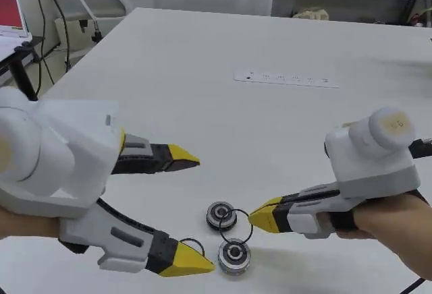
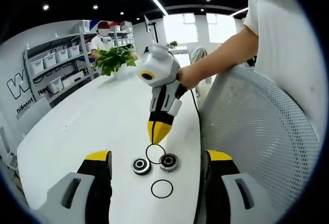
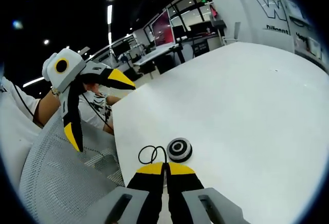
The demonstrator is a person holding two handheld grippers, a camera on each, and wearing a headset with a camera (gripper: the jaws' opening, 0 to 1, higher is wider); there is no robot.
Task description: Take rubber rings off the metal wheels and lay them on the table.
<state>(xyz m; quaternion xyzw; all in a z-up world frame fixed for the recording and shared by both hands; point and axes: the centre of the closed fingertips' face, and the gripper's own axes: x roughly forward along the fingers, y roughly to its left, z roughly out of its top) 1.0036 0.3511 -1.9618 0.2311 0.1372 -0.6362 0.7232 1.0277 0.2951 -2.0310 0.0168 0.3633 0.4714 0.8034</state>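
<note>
White table (image 1: 202, 71) in an office, power strip (image 1: 287, 78) further back, and all the action is down at the near edge. Right gripper (image 1: 256, 217) has its jaws pressed together, and the right gripper view shows the ring (image 3: 151, 154) looping out from the tips, so I read it as pinching that ring. It sits between the far wheel (image 1: 221, 215) and the near wheel (image 1: 234, 255), just beside both. Left gripper (image 1: 196, 211) is spread wide and holds nothing, its lower jaw close to the loose ring (image 2: 162, 188) already lying flat on the table.

Here's the danger. That pinch is on a thin bit of rubber right at the tips, so any tug could let the ring slip out and land on a wheel rather than on bare table. The loop looks close enough to the far wheel to catch on it, and a pull away could then drag or roll the wheel, since nothing steadies either one. Watch the left side too: a careless sweep of that lower jaw could knock the loose ring off the near edge. Whether the wheels carry more rings, I can't tell.
</note>
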